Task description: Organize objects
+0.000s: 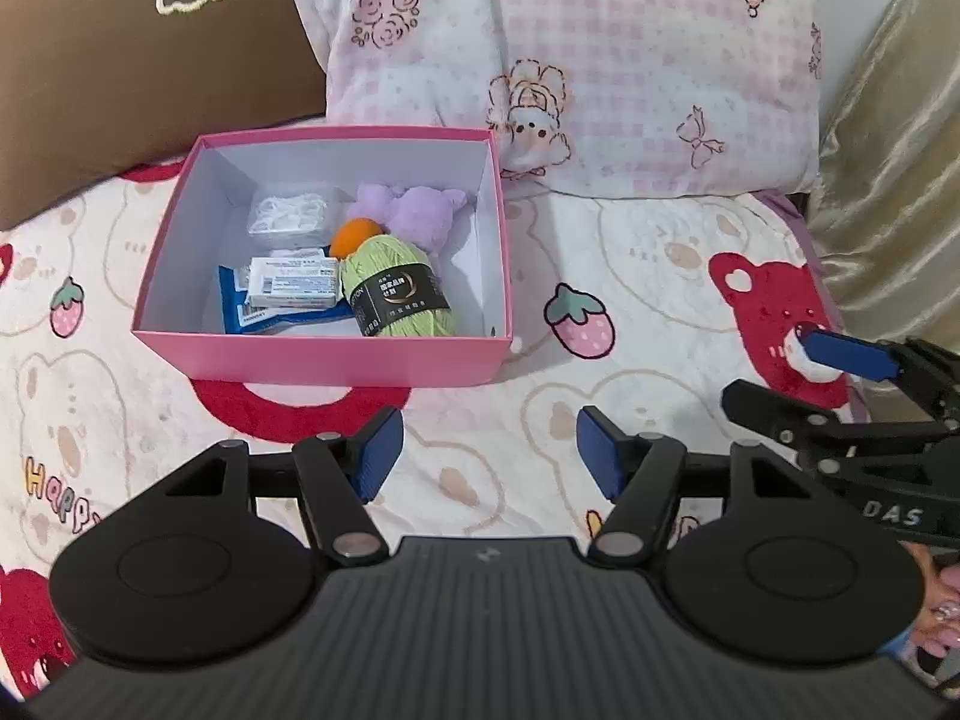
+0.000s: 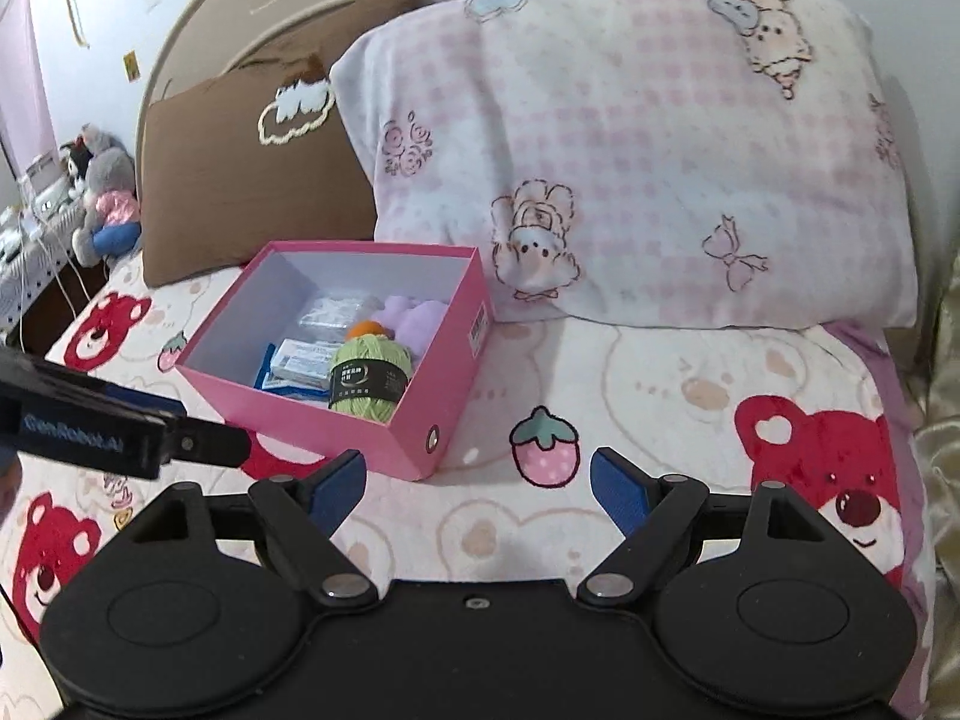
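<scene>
Box (image 1: 324, 354), pink, lidless, on bed (image 1: 648, 276) before pillow (image 1: 600, 60), already filled: green yarn (image 1: 399, 294), orange ball (image 1: 354, 238), purple plush (image 1: 414, 210), clear packet (image 1: 291, 211), white carton (image 1: 294, 283) over blue pouch (image 1: 240, 300). Left tool (image 1: 489, 456) and right tool (image 2: 478, 489) both released, jaws spread, grasping nothing, hovering short of box. No loose items visible on bedspread; sorting judged nearly or fully complete, perhaps only lid or tidying left

You worked over a bed spread with a bear-and-strawberry blanket (image 2: 660, 396). A pink checked pillow (image 2: 630, 138) and a brown pillow (image 2: 240, 180) leaned against a curved beige headboard (image 2: 198, 18). Plush toys (image 2: 105, 192) sat beside the bed, below a pale wall (image 2: 90, 0).
</scene>
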Demonstrator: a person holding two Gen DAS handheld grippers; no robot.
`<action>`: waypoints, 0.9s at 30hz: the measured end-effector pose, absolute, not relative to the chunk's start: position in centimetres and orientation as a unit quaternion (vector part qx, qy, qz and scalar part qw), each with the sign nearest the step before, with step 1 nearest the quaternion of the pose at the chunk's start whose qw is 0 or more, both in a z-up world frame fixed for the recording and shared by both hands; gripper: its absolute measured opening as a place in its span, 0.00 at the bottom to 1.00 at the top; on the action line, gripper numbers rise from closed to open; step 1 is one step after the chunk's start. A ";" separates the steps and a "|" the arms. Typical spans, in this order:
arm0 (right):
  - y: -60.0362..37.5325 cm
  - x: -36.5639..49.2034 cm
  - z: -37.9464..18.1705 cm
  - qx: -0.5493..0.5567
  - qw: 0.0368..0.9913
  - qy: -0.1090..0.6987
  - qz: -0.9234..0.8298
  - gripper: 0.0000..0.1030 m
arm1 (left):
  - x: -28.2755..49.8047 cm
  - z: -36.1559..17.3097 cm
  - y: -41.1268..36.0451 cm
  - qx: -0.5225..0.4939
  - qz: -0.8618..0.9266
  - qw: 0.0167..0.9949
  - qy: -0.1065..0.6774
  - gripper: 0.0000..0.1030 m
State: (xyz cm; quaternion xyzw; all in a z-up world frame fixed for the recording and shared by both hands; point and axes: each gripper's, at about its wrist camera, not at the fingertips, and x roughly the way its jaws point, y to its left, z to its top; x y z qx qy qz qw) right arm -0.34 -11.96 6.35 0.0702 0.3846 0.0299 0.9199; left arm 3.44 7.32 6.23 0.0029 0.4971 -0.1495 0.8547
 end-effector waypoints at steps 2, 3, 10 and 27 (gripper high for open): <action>-12.3 -0.9 6.3 0.077 0.920 0.383 0.026 0.83 | 3.0 6.0 6.8 0.017 -0.137 0.858 0.494 0.64; -12.4 -1.1 6.3 0.079 0.920 0.383 0.025 0.83 | 2.8 5.9 6.5 0.025 -0.131 0.861 0.492 0.66; -12.8 -2.4 6.4 0.056 0.920 0.387 -0.007 0.84 | 1.4 5.6 5.8 0.036 -0.124 0.863 0.489 0.71; -11.3 -3.7 4.8 0.010 0.903 0.426 -0.053 0.88 | -1.6 4.6 5.1 0.034 -0.139 0.863 0.484 0.85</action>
